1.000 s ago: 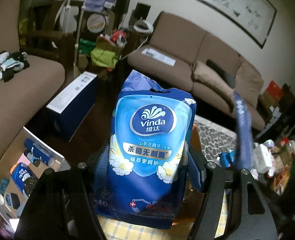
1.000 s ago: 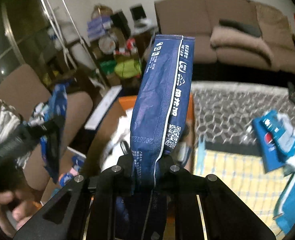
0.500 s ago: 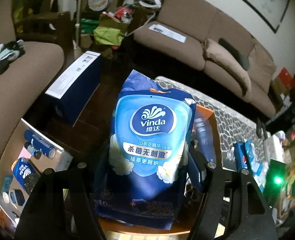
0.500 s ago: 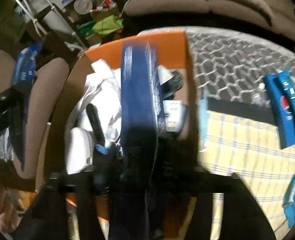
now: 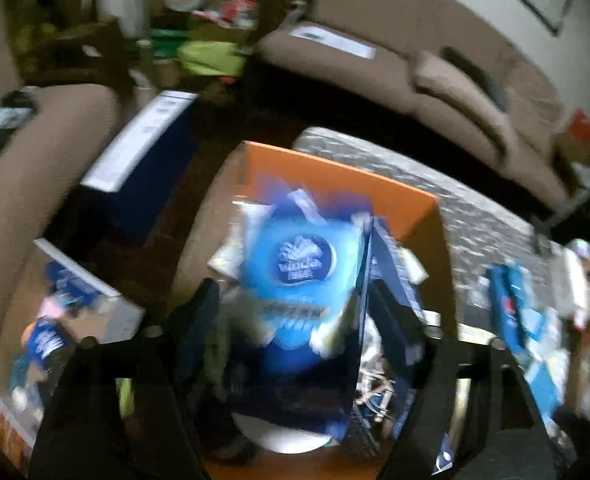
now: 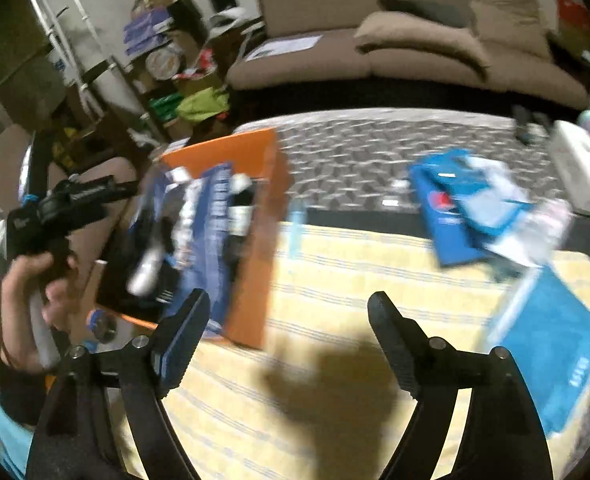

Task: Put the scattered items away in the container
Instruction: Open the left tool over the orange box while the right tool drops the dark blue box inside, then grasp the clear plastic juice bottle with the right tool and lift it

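In the blurred left wrist view, my left gripper hangs over the orange box. Its jaws are opening. The light-blue Vinda wipes pack sits low between them, tilted into the box, with a gap beside the left finger. In the right wrist view, my right gripper is still opening and has nothing between its fingers. It stands over the yellow checked cloth, right of the orange box. The dark-blue pack stands inside that box among other items.
A blue Pepsi pack with papers, a blue pouch and a white box lie on the table to the right. A hand holds the other gripper's handle at the left. A brown sofa runs behind.
My right gripper let go of the dark-blue pack into the box and swung right over the cloth. My left gripper dipped toward the box, its jaws widened and the Vinda pack slid down.
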A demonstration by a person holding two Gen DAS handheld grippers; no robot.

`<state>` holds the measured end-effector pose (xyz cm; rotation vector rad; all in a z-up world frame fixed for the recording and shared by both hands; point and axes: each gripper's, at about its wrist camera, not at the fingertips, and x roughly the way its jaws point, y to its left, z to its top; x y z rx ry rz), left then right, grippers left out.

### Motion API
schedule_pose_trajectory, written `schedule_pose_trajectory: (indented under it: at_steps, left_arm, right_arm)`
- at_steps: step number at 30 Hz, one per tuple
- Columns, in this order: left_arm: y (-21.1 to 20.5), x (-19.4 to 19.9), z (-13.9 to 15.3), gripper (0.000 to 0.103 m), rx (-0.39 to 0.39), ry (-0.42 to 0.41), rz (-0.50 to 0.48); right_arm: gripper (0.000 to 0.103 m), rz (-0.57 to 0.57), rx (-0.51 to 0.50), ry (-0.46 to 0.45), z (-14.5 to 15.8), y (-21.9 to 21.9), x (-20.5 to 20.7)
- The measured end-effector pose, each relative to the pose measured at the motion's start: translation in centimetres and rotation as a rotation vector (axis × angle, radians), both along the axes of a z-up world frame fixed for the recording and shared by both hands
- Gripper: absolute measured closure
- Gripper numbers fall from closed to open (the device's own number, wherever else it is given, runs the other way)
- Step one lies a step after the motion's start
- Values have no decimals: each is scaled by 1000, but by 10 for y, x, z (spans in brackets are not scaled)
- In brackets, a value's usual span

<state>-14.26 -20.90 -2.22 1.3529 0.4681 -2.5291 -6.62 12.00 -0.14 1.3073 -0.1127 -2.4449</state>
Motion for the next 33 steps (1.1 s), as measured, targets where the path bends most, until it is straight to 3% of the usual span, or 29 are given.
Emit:
schedule_pose_trajectory:
  at_steps: [2,4,7,10,13,17,24,27,30,31,33]
  left_arm:
    - [10,13,15,9,-30,71,7]
    - [26,27,32,3,-50,150,-52]
    - [47,45,47,3,-82,222,-117]
    - [61,61,50,3,-54,250,-152]
    - [73,75,47,3,9,240,-190]
    - [89,93,45,3,3,217,-254]
    - [105,101,39,3,32,188,-285]
    - [113,102,36,3,44,172,-313]
    - [121,105,36,3,-22,169,-324]
    - [123,107,39,3,-55,172,-321]
    - [125,110,43,3,-77,188,-324]
  right_arm:
    - [19,-49,36,21,2,36,10]
    - [19,-108,62,34,-1,67,13]
    - [19,-246,26,38,-11,125,19]
    - [19,-376,-56,-16,-29,170,22]
    - [19,-440,-81,-80,-44,197,20]
    - [19,-478,-93,-90,-48,218,23]
    - [19,-448,40,-84,-56,226,29]
    - [19,-431,9,-71,-62,234,31]
    - [16,-460,-45,-58,-66,248,36]
    - [11,-490,-68,-57,-69,254,37]
    - [9,-549,-103,-95,-73,263,30]
